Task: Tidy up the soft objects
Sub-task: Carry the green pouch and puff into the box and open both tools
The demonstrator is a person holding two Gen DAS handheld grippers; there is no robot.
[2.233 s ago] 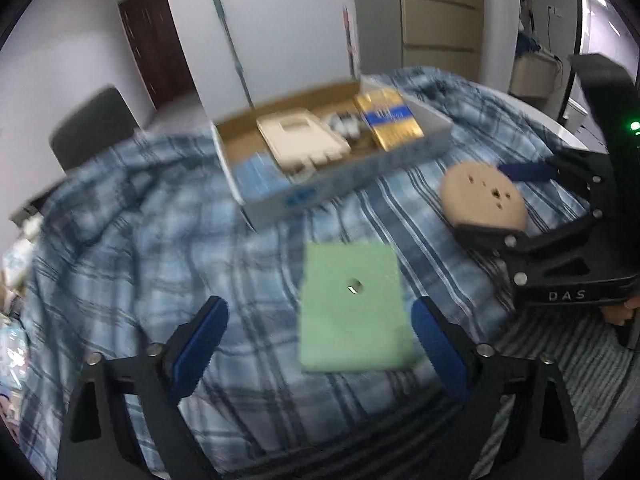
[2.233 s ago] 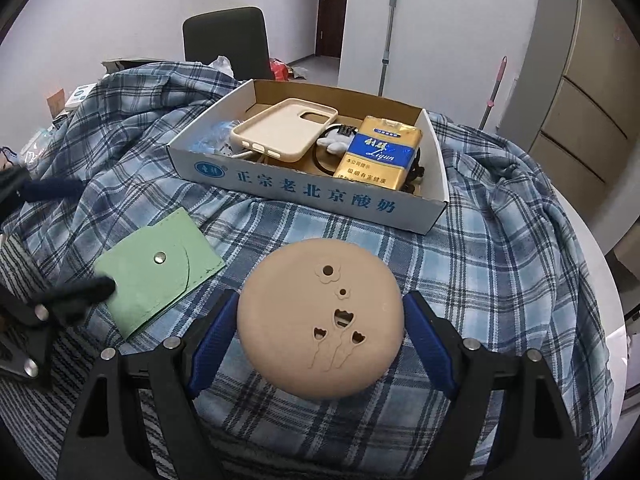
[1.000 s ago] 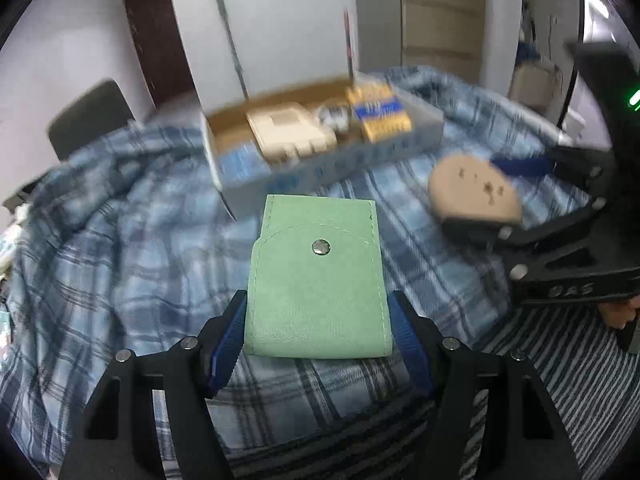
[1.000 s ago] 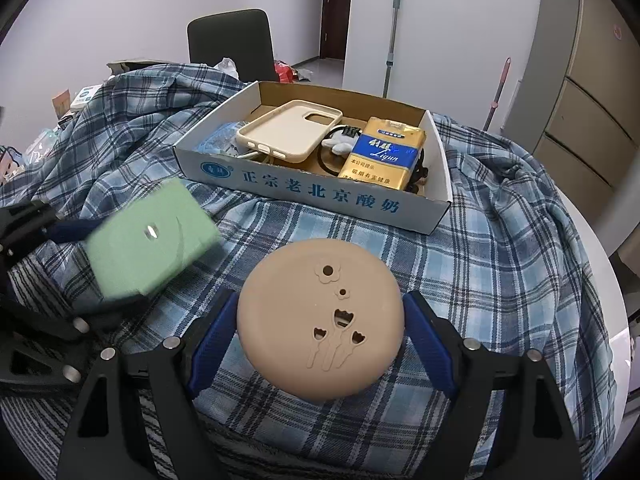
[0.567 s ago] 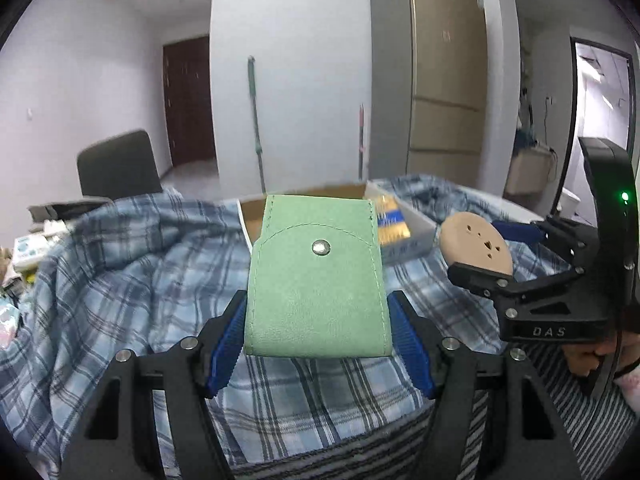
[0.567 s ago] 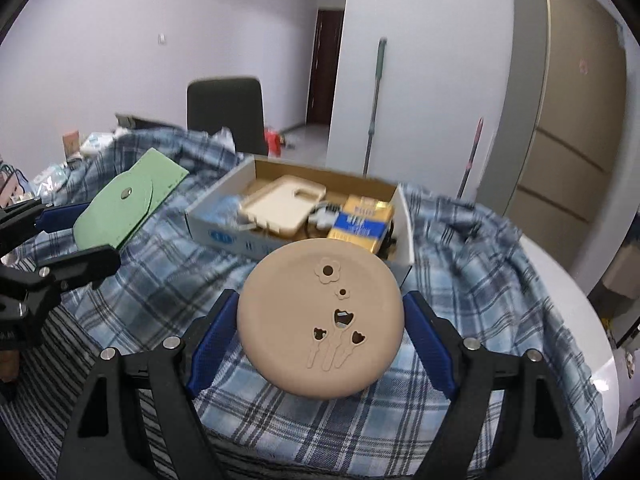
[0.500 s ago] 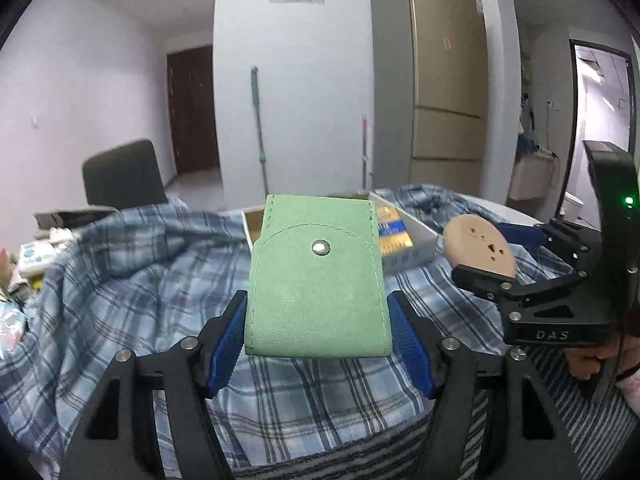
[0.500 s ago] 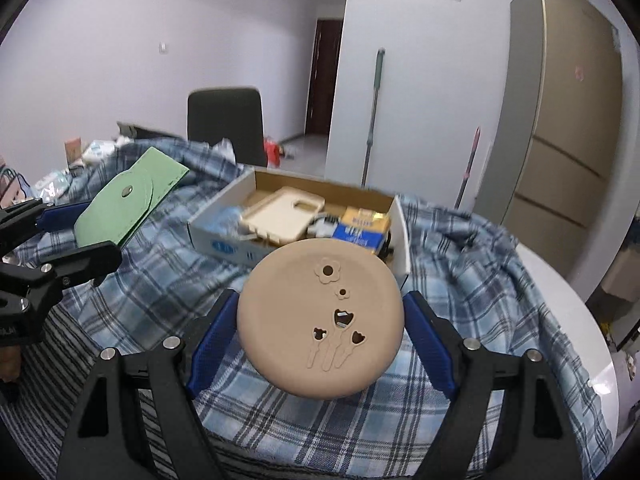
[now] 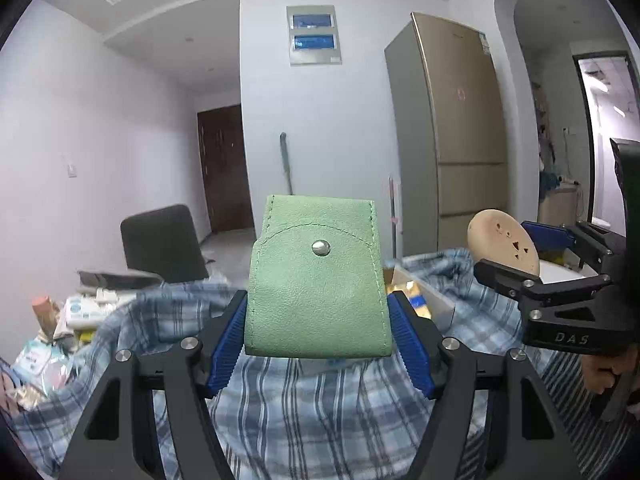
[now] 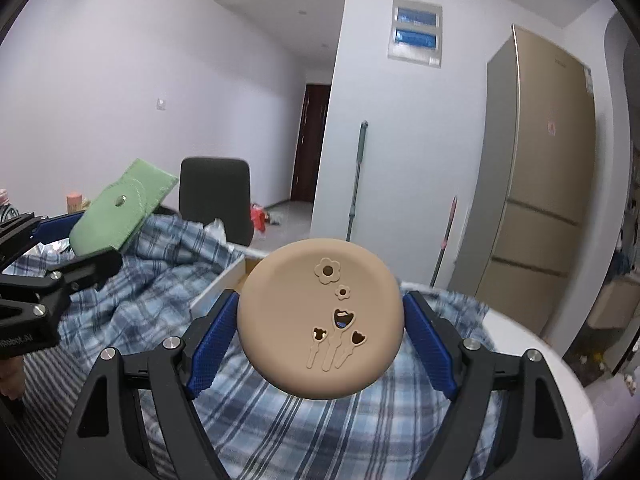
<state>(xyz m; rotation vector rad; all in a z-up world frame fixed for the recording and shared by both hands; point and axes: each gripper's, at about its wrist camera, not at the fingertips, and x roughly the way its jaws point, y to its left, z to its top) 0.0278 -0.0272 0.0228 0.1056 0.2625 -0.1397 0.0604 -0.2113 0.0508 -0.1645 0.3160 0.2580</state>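
My left gripper is shut on a green felt pouch with a metal snap, held up above the plaid cloth. My right gripper is shut on a round tan silicone disc with flower-shaped cutouts, also lifted. The disc shows at the right of the left wrist view, in the right gripper. The pouch shows at the left of the right wrist view. The cardboard box is mostly hidden behind the pouch; its edge peeks out left of the disc.
A blue plaid cloth covers the white table. A black chair stands behind it. Packets and clutter lie at the left. A mop leans on the wall and a fridge stands at the right.
My left gripper closed on the green pouch and lifted it off the cloth. Both grippers have risen and tilted up, so the box has dropped almost out of sight.
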